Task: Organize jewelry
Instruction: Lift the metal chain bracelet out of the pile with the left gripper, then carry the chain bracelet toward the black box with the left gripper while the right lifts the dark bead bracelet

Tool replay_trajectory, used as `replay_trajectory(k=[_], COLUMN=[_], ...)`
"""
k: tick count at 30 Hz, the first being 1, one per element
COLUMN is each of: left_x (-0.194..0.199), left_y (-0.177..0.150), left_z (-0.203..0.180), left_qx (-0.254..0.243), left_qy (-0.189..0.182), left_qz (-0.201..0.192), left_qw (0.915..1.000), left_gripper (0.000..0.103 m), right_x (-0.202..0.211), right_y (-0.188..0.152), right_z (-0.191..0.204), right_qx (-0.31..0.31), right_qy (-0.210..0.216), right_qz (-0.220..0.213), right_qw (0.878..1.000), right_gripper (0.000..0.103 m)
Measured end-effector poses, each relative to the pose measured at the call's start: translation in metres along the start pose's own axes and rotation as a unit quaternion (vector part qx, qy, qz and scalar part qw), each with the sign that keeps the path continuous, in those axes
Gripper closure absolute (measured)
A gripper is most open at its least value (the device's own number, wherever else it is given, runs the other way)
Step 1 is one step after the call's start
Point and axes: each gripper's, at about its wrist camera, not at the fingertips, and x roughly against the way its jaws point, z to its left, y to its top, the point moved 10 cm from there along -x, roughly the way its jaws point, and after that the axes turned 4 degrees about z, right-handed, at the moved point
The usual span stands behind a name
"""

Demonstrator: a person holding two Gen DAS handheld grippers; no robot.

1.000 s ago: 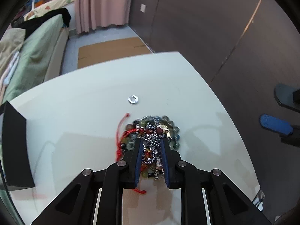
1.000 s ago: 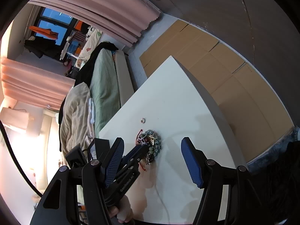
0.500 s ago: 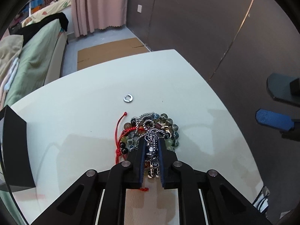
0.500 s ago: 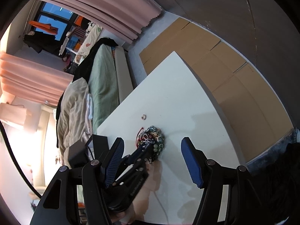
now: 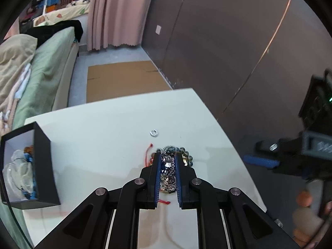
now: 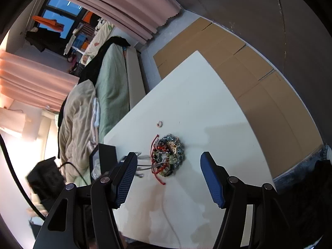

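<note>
A tangled pile of bead bracelets, chains and red cord [image 6: 168, 154] lies on the white table [image 6: 207, 108]. My left gripper [image 5: 168, 160] is shut on a silver chain [image 5: 168, 172] and holds it above the pile [image 5: 184, 155]. A small silver ring [image 5: 153, 133] lies beyond the pile and also shows in the right wrist view [image 6: 159, 123]. My right gripper [image 6: 168, 161] is open and empty, hovering above the pile. A blurred strand [image 6: 143, 161] stretches left from the pile in the right wrist view.
A black open box [image 5: 39, 166] with several items inside stands at the table's left edge; it shows in the right wrist view [image 6: 103, 155]. A bed [image 5: 41, 66] lies beyond. Flat cardboard [image 5: 124, 78] covers the floor. The right gripper [image 5: 290, 155] appears at right.
My left gripper closed on the silver chain in the pile and has lifted and drawn back with it. The black box has come into fuller view at left. The right gripper stays open.
</note>
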Motion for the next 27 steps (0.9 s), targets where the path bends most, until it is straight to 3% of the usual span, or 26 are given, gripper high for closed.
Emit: replay_trajectory(k=[13,15,20,27], left_x=[0.061,0.071,0.095,0.124], left_y=[0.023,0.027,0.034,0.048], left_z=[0.034,0.039,0.049,0.055], left_qx=[0.046,0.051,0.061,0.066], left_qy=[-0.015,-0.019,-0.023,-0.017], left_qz=[-0.065,-0.077,-0.102,-0.129], left_qw=[0.9967,0.9955,0.9926,0.9893], left_gripper=[0.090,0.090,0.090,0.090], right_x=[-0.022,-0.028,-0.046,-0.068], right_y=[-0.009,-0.010,-0.011,-0.007], right_z=[0.011,0.013,0.015,0.016], right_qx=[0.020,0.026,0.031,0.048], right_qy=[-0.003,-0.009,-0.021,-0.059], right_qz=[0.020,0.021,0.034,0.044], right_qw=[1.000,0.999,0.999,0.996], right_gripper=[0.039,0.042,0.062,0.070])
